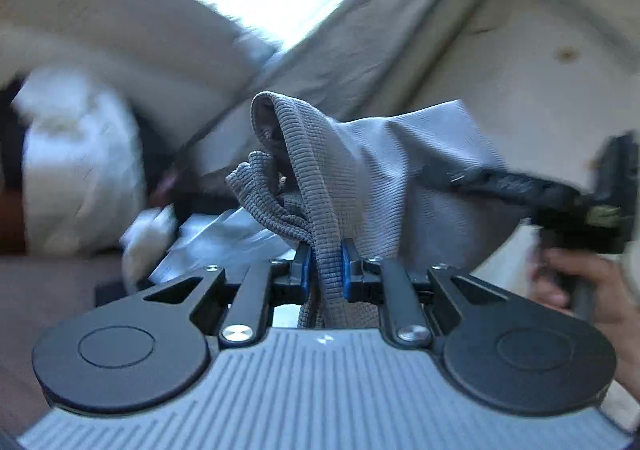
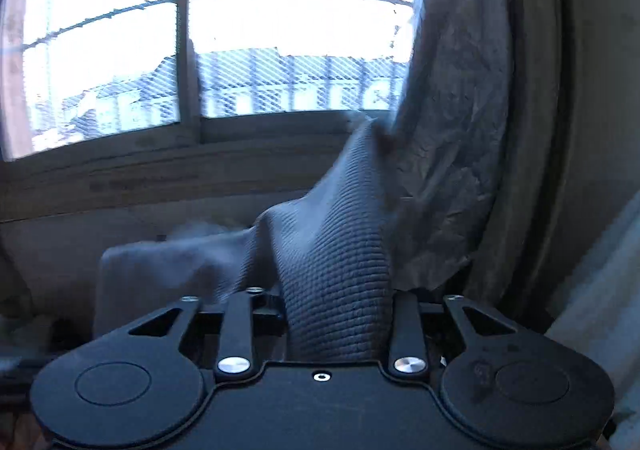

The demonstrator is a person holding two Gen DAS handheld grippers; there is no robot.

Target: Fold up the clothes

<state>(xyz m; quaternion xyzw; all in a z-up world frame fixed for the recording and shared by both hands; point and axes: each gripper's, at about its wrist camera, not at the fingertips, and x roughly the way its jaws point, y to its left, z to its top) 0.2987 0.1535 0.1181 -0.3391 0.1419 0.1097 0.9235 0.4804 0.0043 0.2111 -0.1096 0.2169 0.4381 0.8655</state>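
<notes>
The grey ribbed garment (image 1: 320,186) is off any surface, lifted in the air between the 2 claws. In the left wrist view its thick ribbed edge runs straight down between the blue pads (image 1: 345,270) of the left claw (image 1: 325,270), which stands narrow and pinches that edge; a bunched fold rises above the pads and smoother grey cloth spreads away to the right, toward the right claw (image 1: 448,174), whose dark body a hand (image 1: 576,282) carries at the frame's right edge. In the right wrist view the same ribbed knit (image 2: 336,290) fills the gap of the right claw (image 2: 336,314), about half open and packed with a thick wad of cloth, so it looks gripped, though the pads themselves are hidden. Holding 2 separate points up high probably lets the garment hang and stretch out for a fold. Behind it are a window (image 2: 240,30) and a pale curtain (image 2: 460,110); everything is motion-blurred.
</notes>
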